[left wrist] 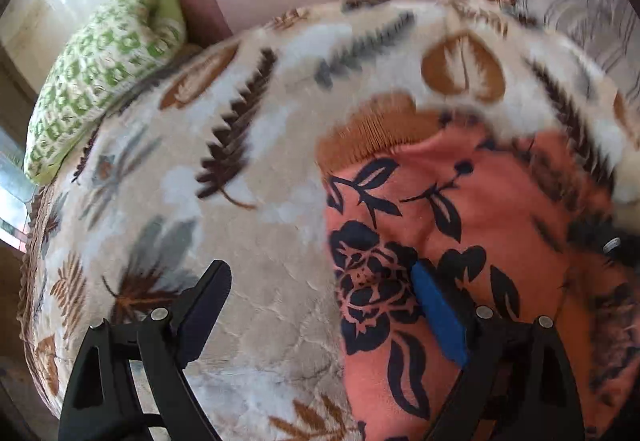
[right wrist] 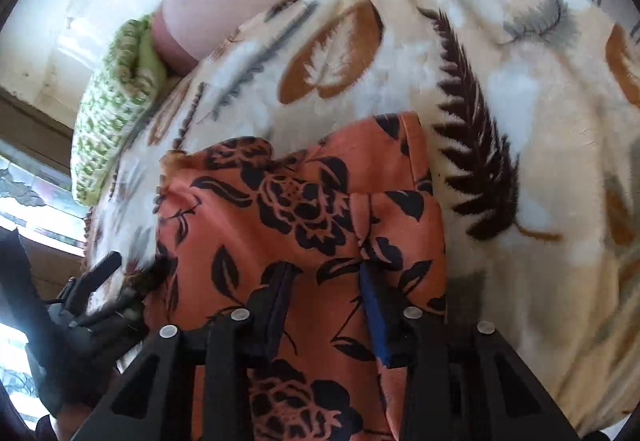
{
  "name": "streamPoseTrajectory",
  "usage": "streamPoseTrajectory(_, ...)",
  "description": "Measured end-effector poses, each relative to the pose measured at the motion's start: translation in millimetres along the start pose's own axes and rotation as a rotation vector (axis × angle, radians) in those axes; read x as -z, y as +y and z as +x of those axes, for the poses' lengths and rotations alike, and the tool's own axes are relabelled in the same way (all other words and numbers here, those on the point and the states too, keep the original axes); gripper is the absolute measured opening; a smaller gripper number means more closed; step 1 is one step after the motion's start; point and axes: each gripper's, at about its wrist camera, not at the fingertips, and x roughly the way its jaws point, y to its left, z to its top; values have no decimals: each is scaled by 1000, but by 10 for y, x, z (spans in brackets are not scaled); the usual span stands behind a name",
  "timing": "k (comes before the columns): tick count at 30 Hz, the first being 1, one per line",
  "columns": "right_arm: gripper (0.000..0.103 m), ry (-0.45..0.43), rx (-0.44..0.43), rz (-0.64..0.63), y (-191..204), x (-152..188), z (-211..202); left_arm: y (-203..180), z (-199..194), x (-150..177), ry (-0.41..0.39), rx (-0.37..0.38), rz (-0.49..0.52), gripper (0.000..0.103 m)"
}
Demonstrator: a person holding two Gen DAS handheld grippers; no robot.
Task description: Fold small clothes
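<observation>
Left wrist view is showing the green patterned pillow [left wrist: 100,77] lying at the far left edge of the leaf-print blanket [left wrist: 248,209], with the left gripper [left wrist: 320,305] hanging over both, its jaws spread wide: one finger is sitting above bare blanket, the blue-padded finger is resting over the orange floral garment [left wrist: 460,225], nothing pinched between them. The garment is lying flat on the blanket's right part. In the right wrist view, the right gripper [right wrist: 326,301] is hovering over the garment [right wrist: 304,209], jaws partly apart, cloth lying between and beneath the fingers; whether they are touching it I cannot tell.
</observation>
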Motion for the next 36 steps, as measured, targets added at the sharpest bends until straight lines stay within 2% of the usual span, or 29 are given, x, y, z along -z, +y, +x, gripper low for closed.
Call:
streamPoseTrajectory(5, 41, -31, 2, -75, 99, 98, -257, 101, -273, 42, -46, 23, -20, 91)
streamPoseTrajectory(7, 52, -43, -25, -78, 62, 180, -380, 153, -442, 137, -75, 43, -27, 91)
streamPoseTrajectory(13, 66, -76, -46, -58, -127, 476, -679, 288, -743, 421, -112, 90, -54, 91)
streamPoseTrajectory(19, 66, -81, -41, -37, -234, 647, -738, 261, -816, 586, -122, 97, -69, 91)
streamPoseTrajectory(23, 66, -89, -40, -77, -142, 690, -717, 175, -669, 622, -98, 71, -35, 92)
streamPoseTrajectory(27, 67, 47, 13, -86, -119, 747, -324, 96, -538, 622, -81, 66, -19, 96)
streamPoseTrajectory(30, 67, 20, 3, -90, -110, 752, -389, 104, -615, 602, -91, 63, -3, 96)
streamPoseTrajectory(34, 67, -6, -32, -93, -147, 694, -572, 255, -781, 558, -125, 102, -62, 96)
streamPoseTrajectory(36, 67, -6, -45, -90, -182, 629, -611, 278, -841, 510, -143, 94, -62, 96)
